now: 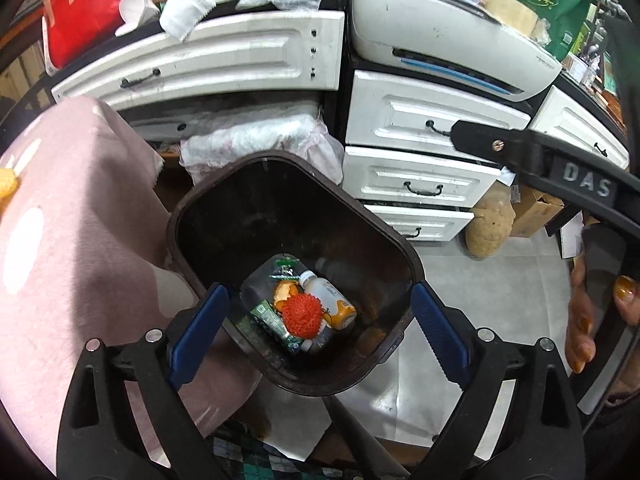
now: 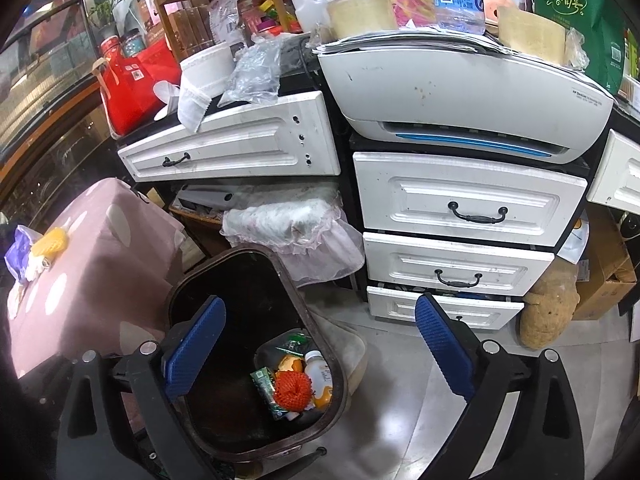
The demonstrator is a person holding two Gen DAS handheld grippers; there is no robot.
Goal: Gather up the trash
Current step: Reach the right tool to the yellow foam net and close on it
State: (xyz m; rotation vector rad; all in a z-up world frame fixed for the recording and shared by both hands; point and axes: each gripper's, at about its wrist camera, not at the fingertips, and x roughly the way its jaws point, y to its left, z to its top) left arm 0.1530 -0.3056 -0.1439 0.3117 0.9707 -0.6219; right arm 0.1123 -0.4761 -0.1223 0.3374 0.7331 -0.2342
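Trash sits at the bottom of the dark bin, and we hang over it with both claws spread wide. Going from our left: off to the left of the left gripper lies a pink cloth with pale spots, touching the bin's left wall. Between that claw's blue pads, which grip nothing, we look straight down on a red spiky ball lying on top of a small white bottle with an orange label, a green wrapper and a bit of orange peel. Ahead of the claw and to the right stand white drawers with a white printer on top. Farther right, the right gripper shows in the left wrist view as a black arm lettered DAS, with a hand on its grip. Its own pads are released too, holding nothing; the bin lies below its left finger, the same red ball uppermost, and grey floor lies under its right finger.
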